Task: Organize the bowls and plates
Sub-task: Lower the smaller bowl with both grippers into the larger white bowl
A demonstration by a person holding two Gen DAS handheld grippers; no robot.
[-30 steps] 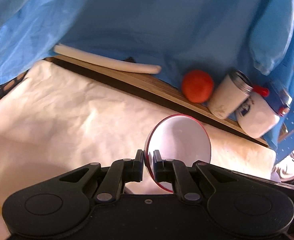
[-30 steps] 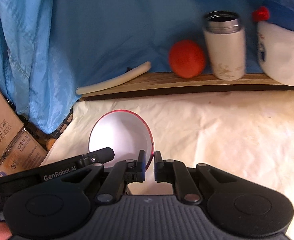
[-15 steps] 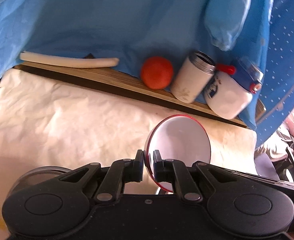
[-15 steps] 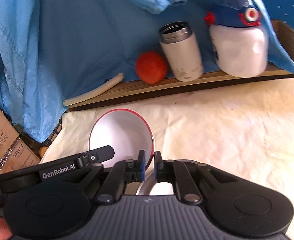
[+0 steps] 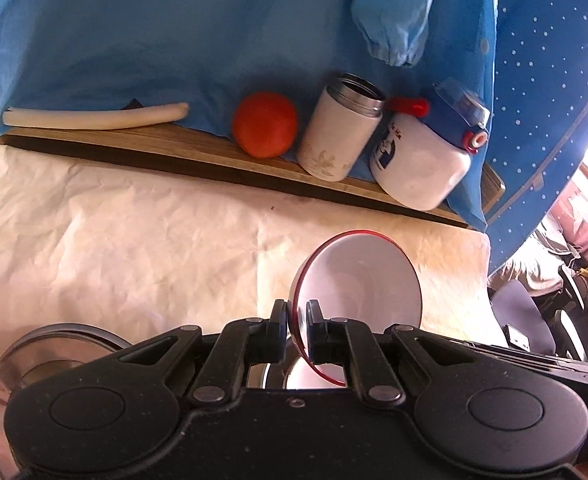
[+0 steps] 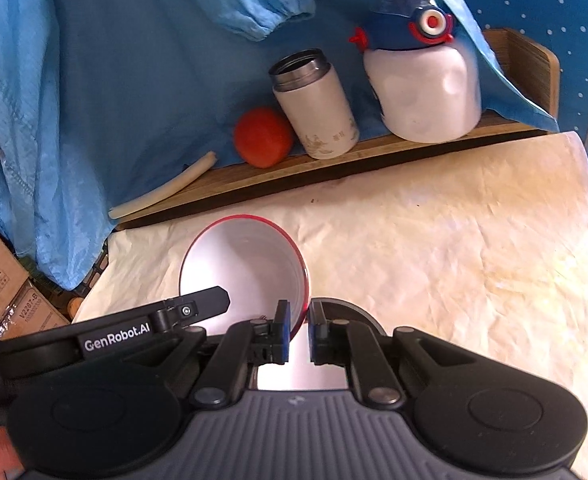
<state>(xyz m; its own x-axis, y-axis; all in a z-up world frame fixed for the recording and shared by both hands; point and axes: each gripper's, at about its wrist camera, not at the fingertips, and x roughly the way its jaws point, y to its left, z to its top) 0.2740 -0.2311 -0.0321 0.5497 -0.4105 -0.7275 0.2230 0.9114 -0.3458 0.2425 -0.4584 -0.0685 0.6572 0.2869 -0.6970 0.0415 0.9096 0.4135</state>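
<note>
Both grippers hold one white bowl with a red rim (image 5: 358, 280), each clamped on an opposite side of the rim. My left gripper (image 5: 297, 330) is shut on its rim, the bowl tilted on edge to the right. In the right wrist view the same bowl (image 6: 245, 272) opens toward the camera, and my right gripper (image 6: 298, 334) is shut on its right rim. A metal plate (image 5: 9, 364) lies on the cloth at lower left, and a metal dish rim (image 6: 350, 308) shows just under the bowl.
A cream cloth (image 5: 133, 232) covers the table. On a wooden ledge (image 5: 197, 148) at the back lie a white stick (image 5: 93, 118), a red tomato (image 5: 263, 124), a white steel cup (image 5: 340, 140) and a white-and-blue bottle (image 5: 426, 152). Blue cloth hangs behind.
Both grippers have pulled back and up with the bowl. The ledge items look farther off, and the metal plate and dish have come into view below.
</note>
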